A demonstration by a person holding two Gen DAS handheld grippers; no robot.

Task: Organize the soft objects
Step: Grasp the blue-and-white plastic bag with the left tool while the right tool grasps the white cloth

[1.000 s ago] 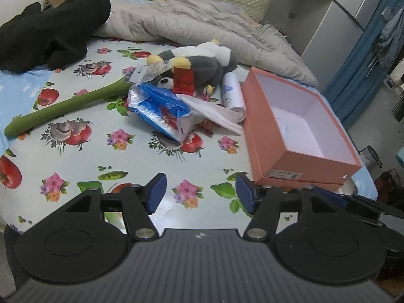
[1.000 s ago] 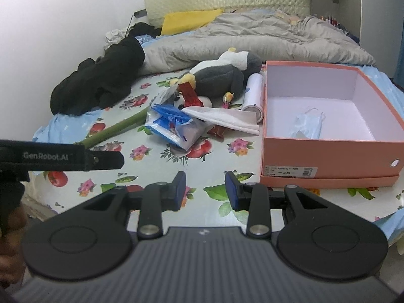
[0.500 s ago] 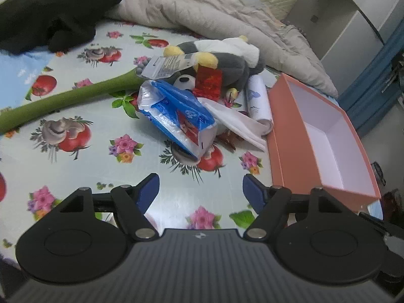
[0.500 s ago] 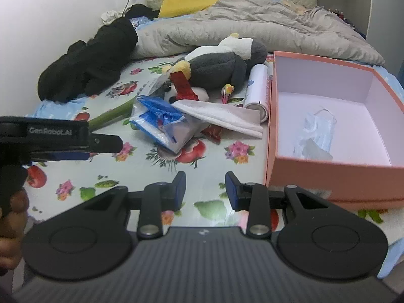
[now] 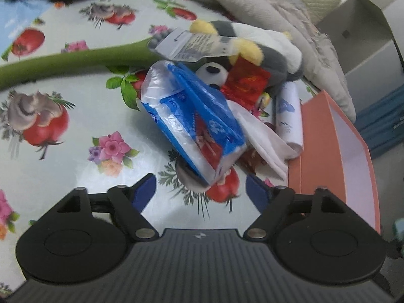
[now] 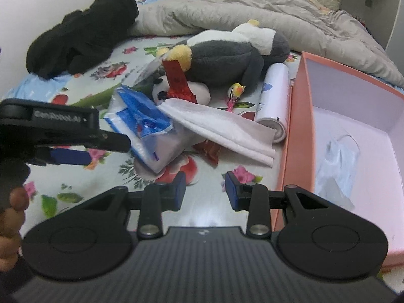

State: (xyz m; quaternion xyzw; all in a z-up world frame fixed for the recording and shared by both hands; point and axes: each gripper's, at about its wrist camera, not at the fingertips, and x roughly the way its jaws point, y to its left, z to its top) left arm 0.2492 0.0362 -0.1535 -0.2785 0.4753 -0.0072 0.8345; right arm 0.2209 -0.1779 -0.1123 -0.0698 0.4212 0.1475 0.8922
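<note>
Fruit-and-flower printed oilcloth (image 5: pixel 75 131) covers the bed. Nearest, the left claw (image 5: pixel 201 189) is spread wide, empty, just short of the blue tissue pack (image 5: pixel 192 123) at 12 o'clock. The right claw (image 6: pixel 205 188) is held narrower, also empty. A folded white cloth (image 6: pixel 222 128) lies beyond it, the plush penguin (image 6: pixel 227 53) farther back, and the pink box (image 6: pixel 353 131) at 3 o'clock.

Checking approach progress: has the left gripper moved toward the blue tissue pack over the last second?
Yes. The left gripper has closed in on the blue tissue pack, which lies unmoved on the floral tablecloth; its open jaws now flank the pack's near end.
</note>
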